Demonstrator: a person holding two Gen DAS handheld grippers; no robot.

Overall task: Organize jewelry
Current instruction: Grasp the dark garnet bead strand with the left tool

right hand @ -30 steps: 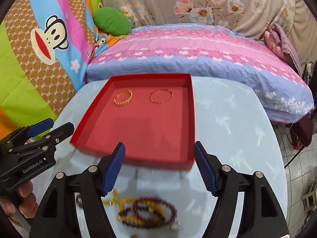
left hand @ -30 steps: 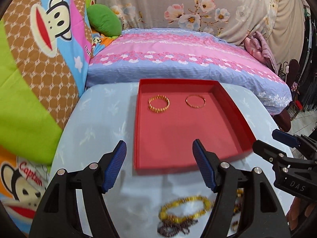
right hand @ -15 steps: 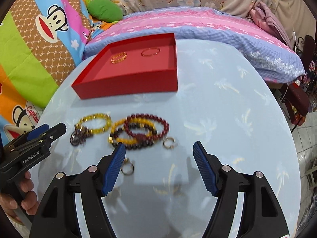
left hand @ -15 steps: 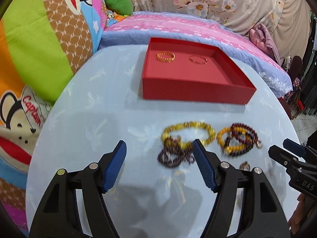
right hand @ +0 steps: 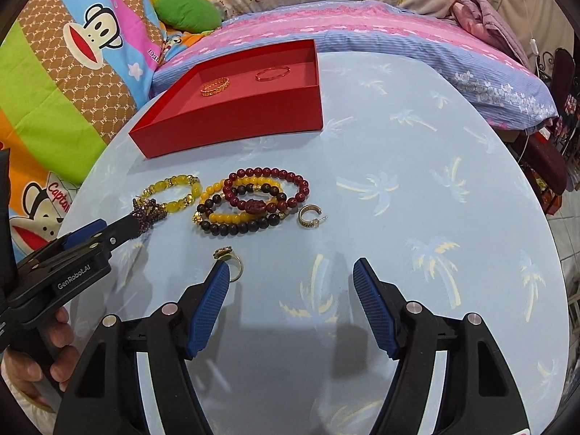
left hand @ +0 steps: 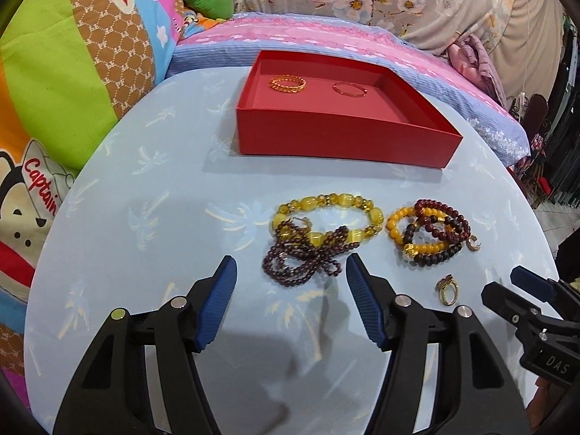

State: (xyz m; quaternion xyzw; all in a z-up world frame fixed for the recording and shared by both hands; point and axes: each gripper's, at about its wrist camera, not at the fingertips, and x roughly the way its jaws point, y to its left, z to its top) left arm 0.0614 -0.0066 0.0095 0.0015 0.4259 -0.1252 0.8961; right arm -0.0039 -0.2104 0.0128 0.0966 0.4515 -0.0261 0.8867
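A red tray (left hand: 344, 141) (right hand: 232, 123) at the table's far side holds two gold bangles (left hand: 288, 82) (left hand: 349, 89). In front of it lie a yellow bead bracelet (left hand: 326, 217) with a dark purple bead strand (left hand: 304, 259), a stack of yellow, dark red and black bracelets (left hand: 431, 235) (right hand: 250, 199), a hoop earring (right hand: 308, 216) and a gold ring (left hand: 447, 290) (right hand: 230, 262). My left gripper (left hand: 291, 299) is open, just short of the purple strand. My right gripper (right hand: 291, 302) is open, its left finger beside the ring.
The round table (right hand: 417, 217) has a light blue palm-print cloth. A bed with a pink and blue cover (left hand: 326, 40) and cartoon monkey bedding (left hand: 72, 72) surround its far and left sides. The floor drops away at the right (right hand: 565, 217).
Both grippers have pulled back from over the red tray toward the table's near side. The loose bracelets, earring and ring have come into full view. Both stay open.
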